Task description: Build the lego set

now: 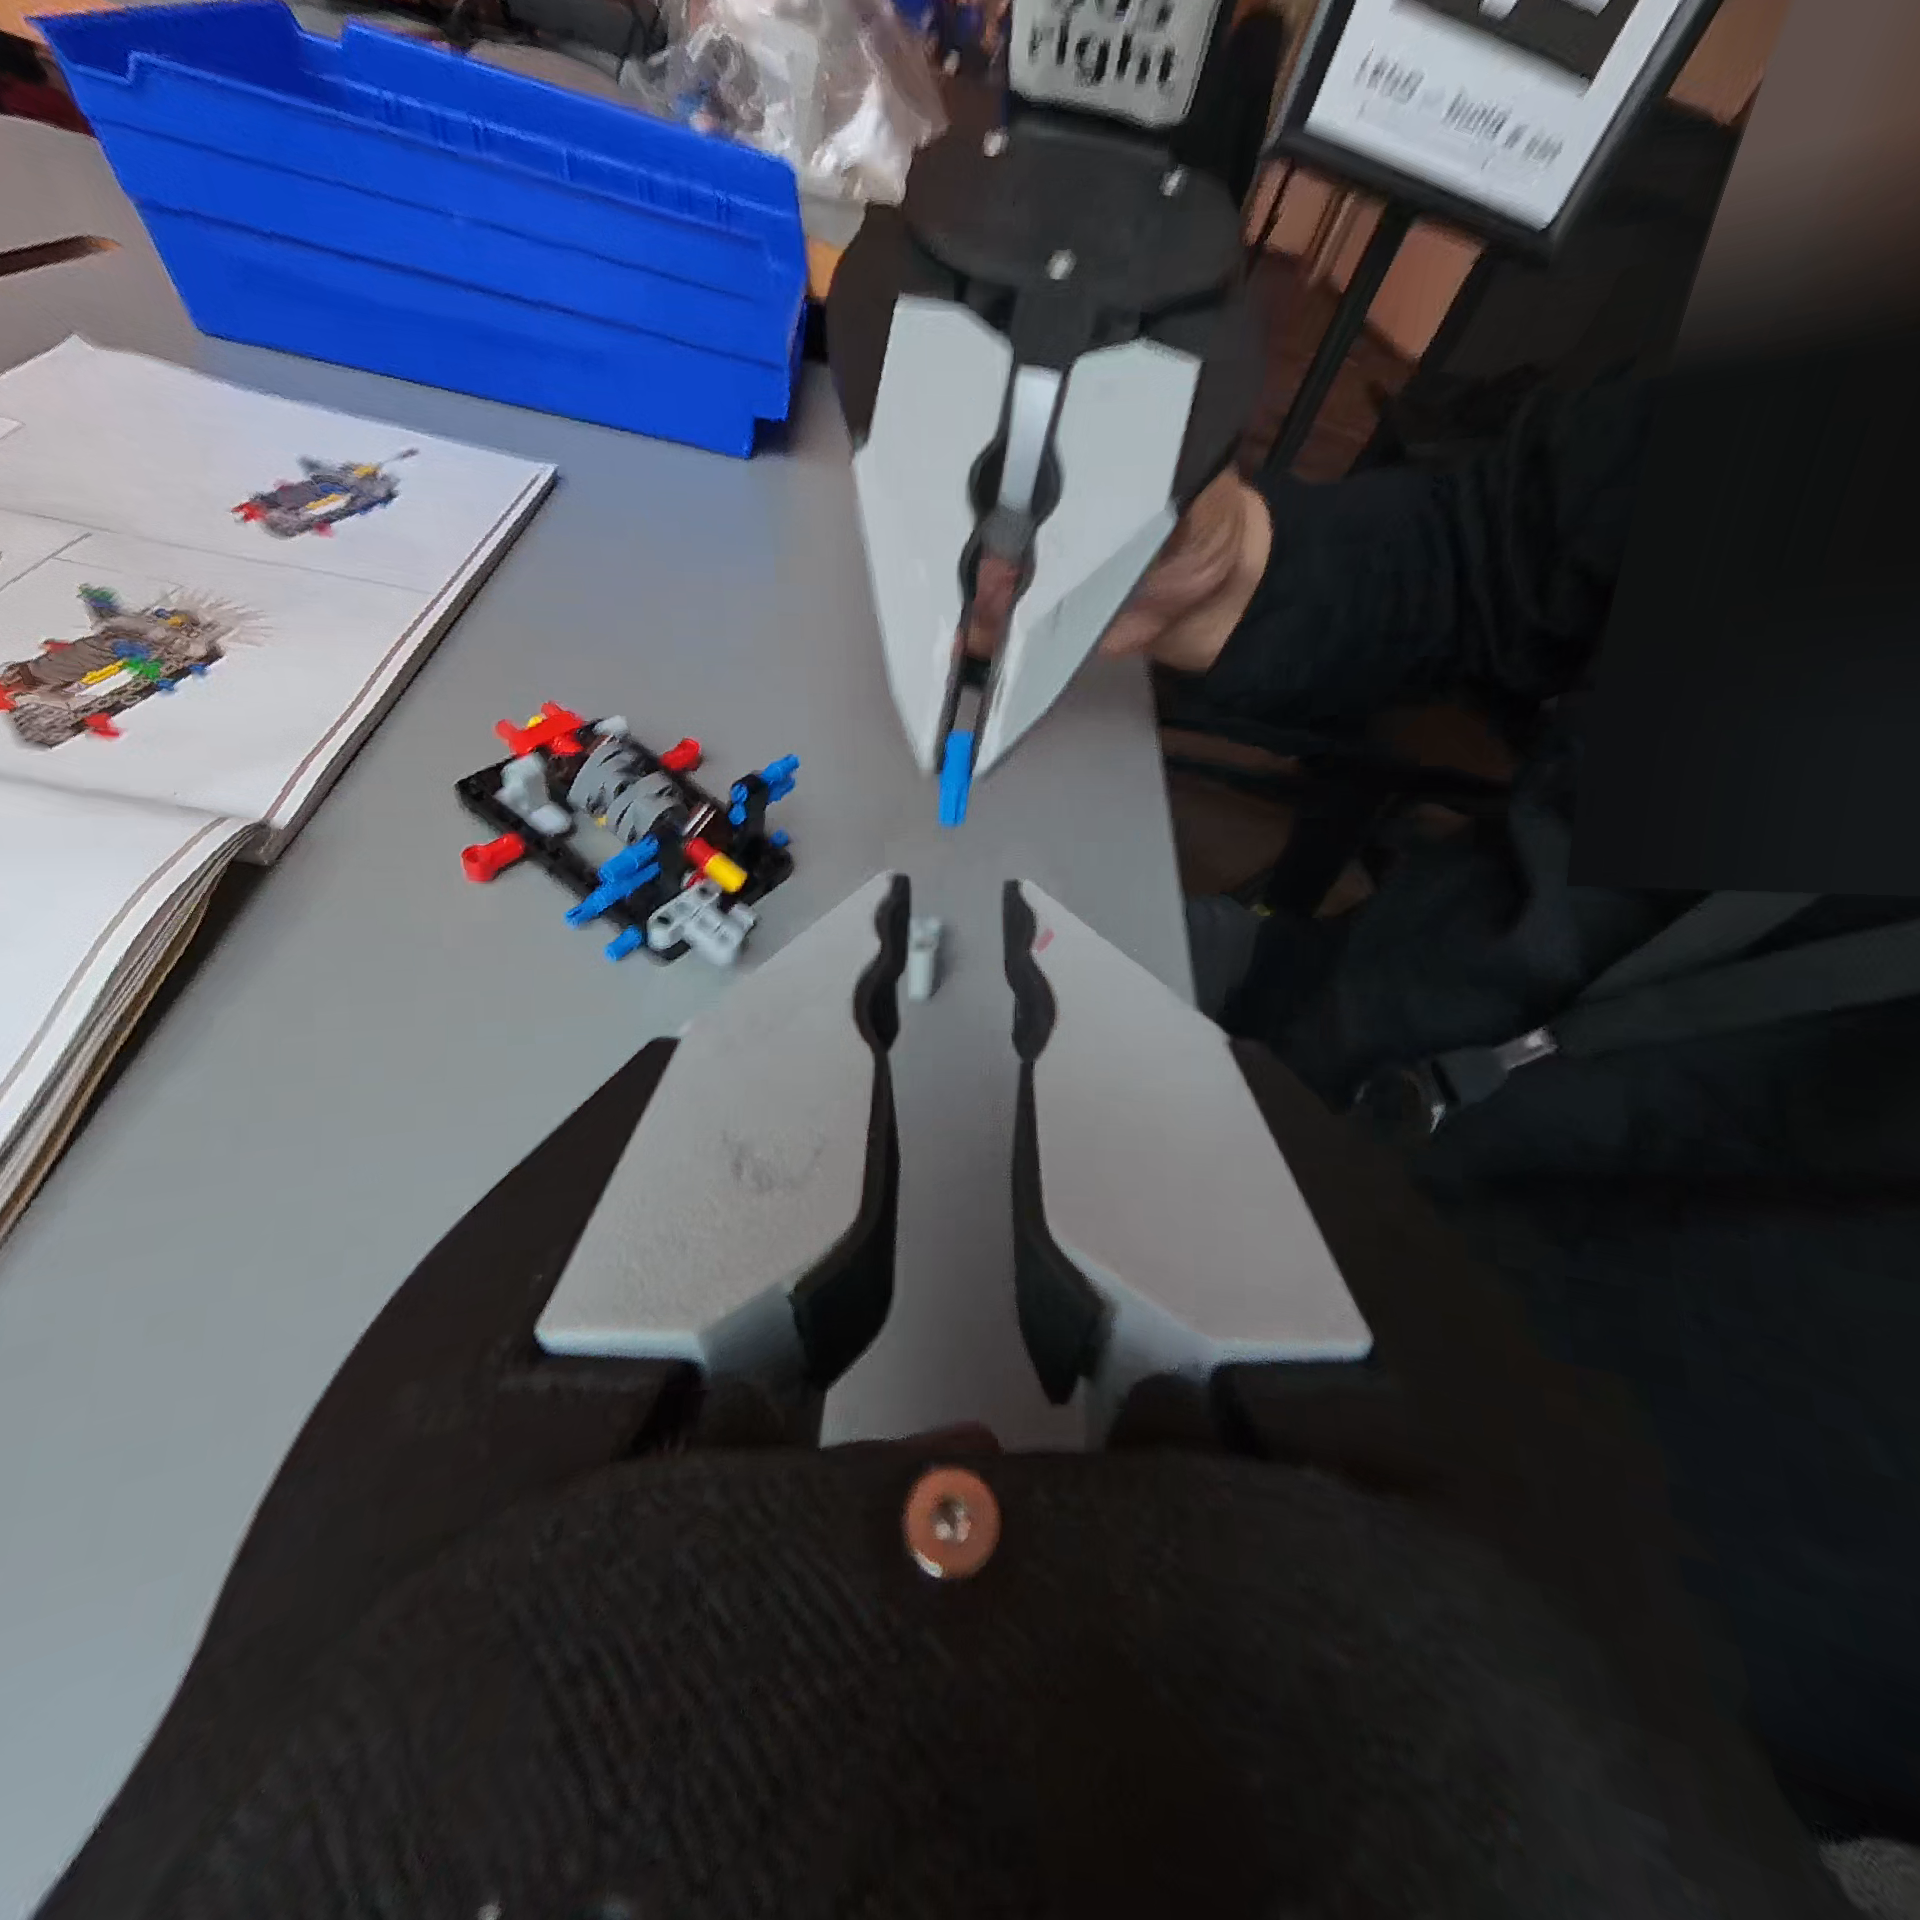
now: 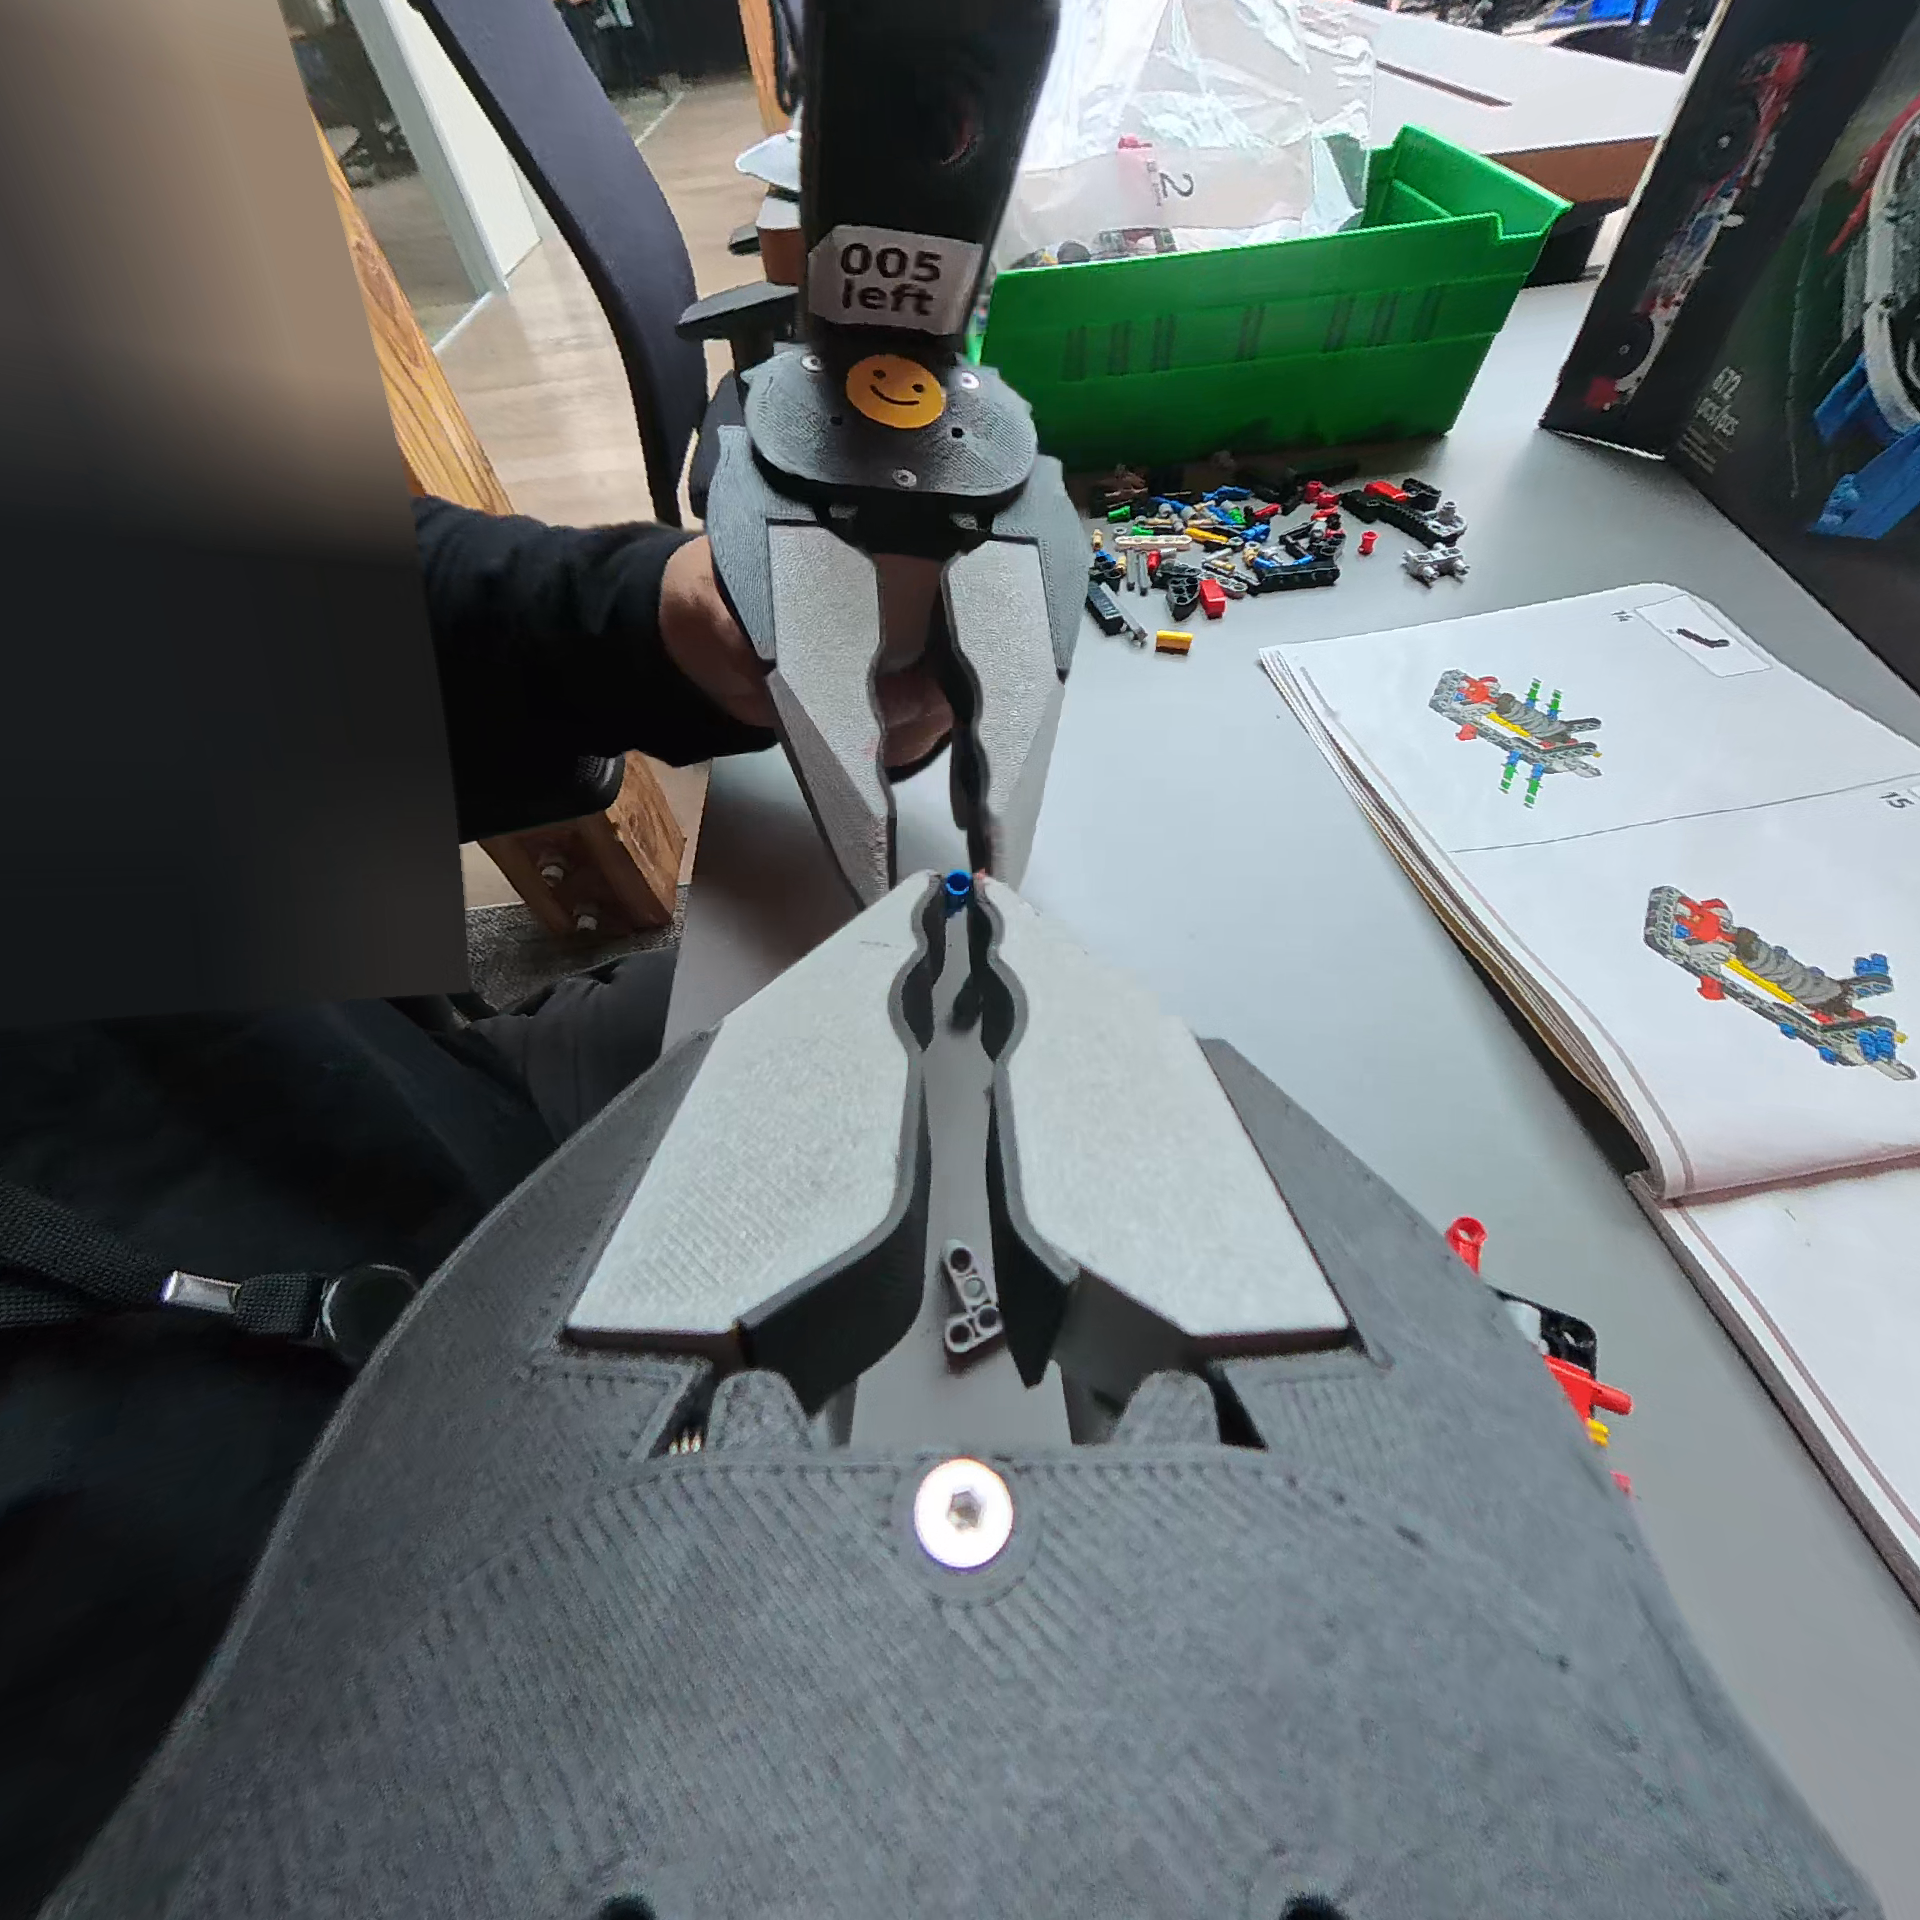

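Note:
My right gripper (image 2: 958,902) is shut on a short blue pin (image 2: 956,888) at its fingertips and holds it above the table. In the left wrist view the right gripper (image 1: 956,753) points toward me with the blue pin (image 1: 954,790) sticking out. My left gripper (image 1: 954,891) is open and empty, tip to tip with the right one; it also shows in the right wrist view (image 2: 940,831). A small grey connector (image 1: 925,956) lies on the table below the left fingers. A grey angled piece (image 2: 971,1314) lies under the right fingers. The partly built black-framed model (image 1: 623,831) sits to the left.
An open instruction booklet (image 1: 208,623) (image 2: 1610,831) lies beside the model. A blue bin (image 1: 447,229) stands behind it. A green bin (image 2: 1247,322), a heap of loose pieces (image 2: 1268,530) and the set's box (image 2: 1766,260) are at the far side. The table edge (image 1: 1169,831) is near. My left and right fingertips are right by each other.

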`<state>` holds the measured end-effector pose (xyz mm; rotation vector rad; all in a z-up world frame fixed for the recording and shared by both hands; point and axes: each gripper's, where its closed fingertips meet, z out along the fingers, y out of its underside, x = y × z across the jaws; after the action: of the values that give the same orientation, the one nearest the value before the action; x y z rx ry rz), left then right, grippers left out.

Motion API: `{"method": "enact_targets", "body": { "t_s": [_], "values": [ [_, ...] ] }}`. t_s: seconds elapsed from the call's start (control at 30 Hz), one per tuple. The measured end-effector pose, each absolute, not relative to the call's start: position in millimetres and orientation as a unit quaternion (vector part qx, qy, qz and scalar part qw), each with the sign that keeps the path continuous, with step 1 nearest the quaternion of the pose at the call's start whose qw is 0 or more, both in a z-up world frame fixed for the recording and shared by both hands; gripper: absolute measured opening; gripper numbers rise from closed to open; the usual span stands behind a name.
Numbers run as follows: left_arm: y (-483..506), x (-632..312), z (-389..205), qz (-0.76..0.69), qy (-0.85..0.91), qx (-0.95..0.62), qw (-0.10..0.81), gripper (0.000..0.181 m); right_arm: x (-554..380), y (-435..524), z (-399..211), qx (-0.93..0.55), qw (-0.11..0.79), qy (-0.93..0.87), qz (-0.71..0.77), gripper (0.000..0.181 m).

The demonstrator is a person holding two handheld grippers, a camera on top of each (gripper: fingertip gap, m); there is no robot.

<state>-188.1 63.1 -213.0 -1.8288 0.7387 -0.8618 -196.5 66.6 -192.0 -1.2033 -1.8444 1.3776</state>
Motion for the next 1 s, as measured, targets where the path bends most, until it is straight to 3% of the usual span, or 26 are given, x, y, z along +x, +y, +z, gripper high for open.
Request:
{"method": "enact_targets", "body": {
  "t_s": [0.07,0.27,0.43,1.0],
  "values": [
    [59.6,-208.2,-235.6,-0.288,0.325,-0.782,0.448,0.024,-195.9,71.1,-194.2,-0.457,0.269,-0.679,0.508,0.000],
    [37.8,-245.3,-299.0,-0.211,0.398,-0.832,0.323,0.026,-196.3,70.1,-224.3,-0.499,0.241,-0.673,0.489,0.000],
    [47.3,-236.3,-302.1,-0.222,0.432,-0.818,0.307,0.006,-197.7,62.3,-242.8,-0.516,0.226,-0.679,0.470,0.001],
    [42.5,-155.3,-300.3,-0.274,0.286,-0.864,0.312,0.009,-172.3,50.9,-265.4,-0.513,0.178,-0.691,0.477,0.000]
  ]
}}
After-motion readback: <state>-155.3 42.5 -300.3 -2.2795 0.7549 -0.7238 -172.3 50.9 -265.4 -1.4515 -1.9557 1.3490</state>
